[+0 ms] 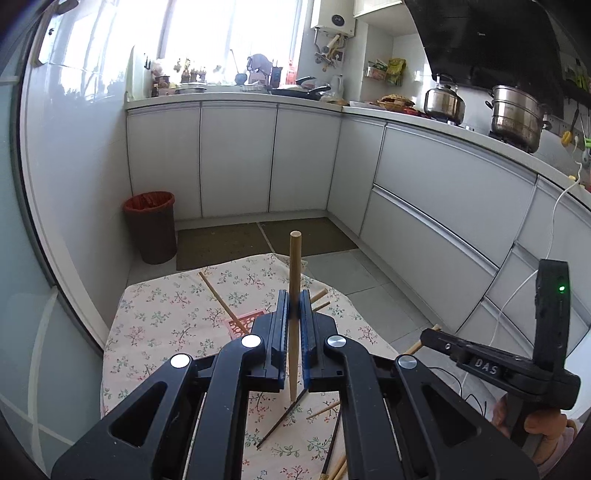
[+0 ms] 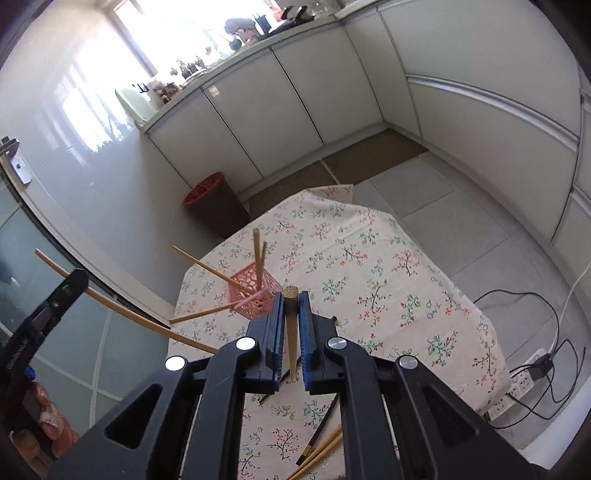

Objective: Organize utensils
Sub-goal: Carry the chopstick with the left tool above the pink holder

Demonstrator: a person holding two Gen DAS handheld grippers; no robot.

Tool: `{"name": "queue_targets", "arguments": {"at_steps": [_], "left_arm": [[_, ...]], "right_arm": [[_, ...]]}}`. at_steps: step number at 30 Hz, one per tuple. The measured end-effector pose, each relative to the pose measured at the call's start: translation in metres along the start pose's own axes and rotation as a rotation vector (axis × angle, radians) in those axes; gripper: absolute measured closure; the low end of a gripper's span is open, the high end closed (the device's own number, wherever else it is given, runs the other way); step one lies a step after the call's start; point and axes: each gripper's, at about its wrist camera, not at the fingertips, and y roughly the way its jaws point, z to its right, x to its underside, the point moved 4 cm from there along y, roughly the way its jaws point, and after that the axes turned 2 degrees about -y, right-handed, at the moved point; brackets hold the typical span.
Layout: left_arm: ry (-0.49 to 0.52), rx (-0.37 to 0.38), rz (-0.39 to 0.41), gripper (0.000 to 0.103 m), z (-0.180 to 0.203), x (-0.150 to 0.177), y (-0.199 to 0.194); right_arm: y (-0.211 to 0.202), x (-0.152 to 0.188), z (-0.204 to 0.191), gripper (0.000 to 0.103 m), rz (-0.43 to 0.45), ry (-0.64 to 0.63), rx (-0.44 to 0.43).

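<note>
Daylight: strong, entering through the window [image 1: 207,33] at the upper centre of the left wrist view and the upper left of the right wrist view; panes blown out to white. Glare: broad pale reflections on the glossy wall [image 1: 74,122] at left in both views. Shadows: soft and faint on the floral tablecloth [image 2: 388,273]. Distortion: heavy fisheye, cabinet fronts [image 1: 443,192] bowed, black vignette in the corners. Focus: mid-frame sharp; black linkage along the lower edge slightly soft
</note>
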Motion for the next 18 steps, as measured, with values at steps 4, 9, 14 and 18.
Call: {"name": "queue_targets", "arguments": {"at_steps": [4, 9, 14, 18], "left_arm": [[-0.03, -0.021, 0.03, 0.098, -0.005, -0.017, -0.004], [-0.046, -0.054, 0.085, 0.098, -0.009, -0.043, -0.005], [-0.063, -0.104, 0.112, 0.098, -0.018, -0.06, 0.013], [-0.105, -0.132, 0.109, 0.098, -0.033, -0.065, 0.037]], "right_arm": [[-0.026, -0.032, -0.019, 0.095, 0.08, -0.024, -0.042], [-0.04, -0.071, -0.046, 0.095, 0.183, -0.07, -0.06], [-0.031, -0.1, -0.067, 0.095, 0.242, -0.096, -0.073], [-0.011, -0.113, -0.076, 0.095, 0.254, -0.115, -0.07]]}}
